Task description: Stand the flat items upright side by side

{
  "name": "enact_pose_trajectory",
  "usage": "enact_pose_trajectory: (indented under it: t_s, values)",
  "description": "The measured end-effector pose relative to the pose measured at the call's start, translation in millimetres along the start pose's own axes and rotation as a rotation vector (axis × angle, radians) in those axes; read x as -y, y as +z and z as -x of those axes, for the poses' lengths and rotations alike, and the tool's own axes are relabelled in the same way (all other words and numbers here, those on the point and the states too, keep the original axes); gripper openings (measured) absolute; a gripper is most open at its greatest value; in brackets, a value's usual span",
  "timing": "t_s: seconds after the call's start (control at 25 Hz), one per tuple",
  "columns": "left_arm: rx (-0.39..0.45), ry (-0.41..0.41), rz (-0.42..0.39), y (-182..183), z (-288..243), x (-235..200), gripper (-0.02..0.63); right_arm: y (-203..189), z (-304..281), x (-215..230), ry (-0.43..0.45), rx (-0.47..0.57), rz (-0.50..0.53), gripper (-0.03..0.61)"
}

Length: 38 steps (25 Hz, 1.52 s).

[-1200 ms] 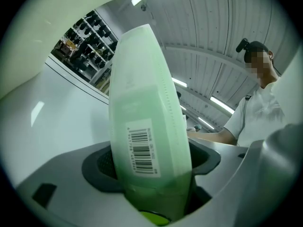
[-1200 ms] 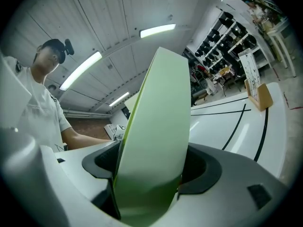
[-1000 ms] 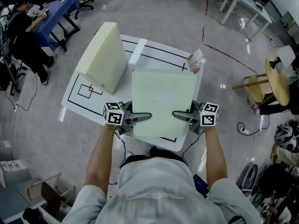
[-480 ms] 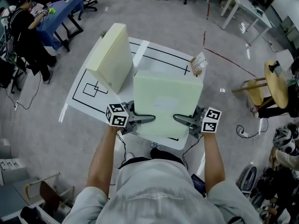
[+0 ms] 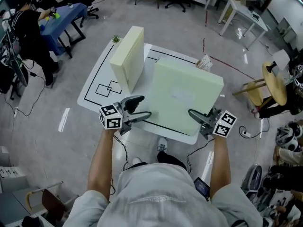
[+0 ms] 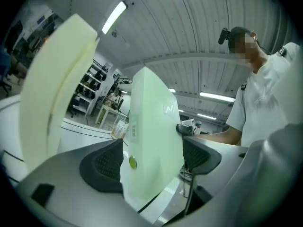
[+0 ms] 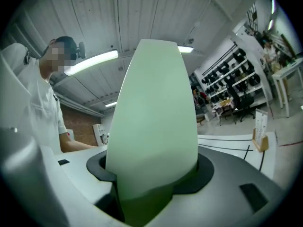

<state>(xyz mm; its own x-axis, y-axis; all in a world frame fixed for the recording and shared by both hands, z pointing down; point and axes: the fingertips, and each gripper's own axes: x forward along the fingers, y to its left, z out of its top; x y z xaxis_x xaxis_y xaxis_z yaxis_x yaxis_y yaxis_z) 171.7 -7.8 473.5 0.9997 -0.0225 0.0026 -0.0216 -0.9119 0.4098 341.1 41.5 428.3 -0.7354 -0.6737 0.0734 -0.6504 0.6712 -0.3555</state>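
Note:
A cream foam slab (image 5: 128, 58) stands upright on the white table (image 5: 97, 77), at its left. Beside it a pale green slab (image 5: 184, 93) leans tilted, its broad face turned up toward me. My right gripper (image 5: 195, 115) is shut on the green slab's near right edge, and the slab (image 7: 151, 122) fills the gap between its jaws. My left gripper (image 5: 146, 106) is at the slab's near left edge with its jaws opening. The green slab (image 6: 151, 141) sits between them, with a gap showing at the right pad (image 6: 199, 156).
The table top carries black taped lines. A small printed card stand (image 5: 204, 62) sits at its far right corner and a little plant (image 5: 116, 39) at the far edge. A wooden stool (image 5: 274, 82) stands right of the table; a person (image 5: 28, 27) works at a blue table far left.
The green slab has swung from facing me to a tilt, farther onto the table and to the right. The left jaws have spread and drawn back toward its left edge.

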Motion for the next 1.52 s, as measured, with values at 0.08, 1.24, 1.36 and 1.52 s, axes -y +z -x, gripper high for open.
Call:
enact_pose_trajectory:
  t_s: [0.08,1.24,1.36,1.52]
  values:
    - [0.003,0.061,-0.062,10.3,29.1,-2.6,0.396,7.6,3.3,-1.1,-0.112,0.037,0.023,0.314]
    - [-0.303,0.205,-0.753,151.7,121.6,-71.5,0.391,24.7,-158.4,77.2,-0.84,0.192,0.231,0.314]
    - [-0.345,0.142,-0.803,158.4,108.8,-87.6,0.391,17.3,-181.4,95.7,-0.865,0.168,0.242,0.314]
    - [-0.371,0.054,-0.824,158.7,95.3,-96.0,0.391,8.6,-200.9,105.2,-0.903,0.131,0.307,0.314]
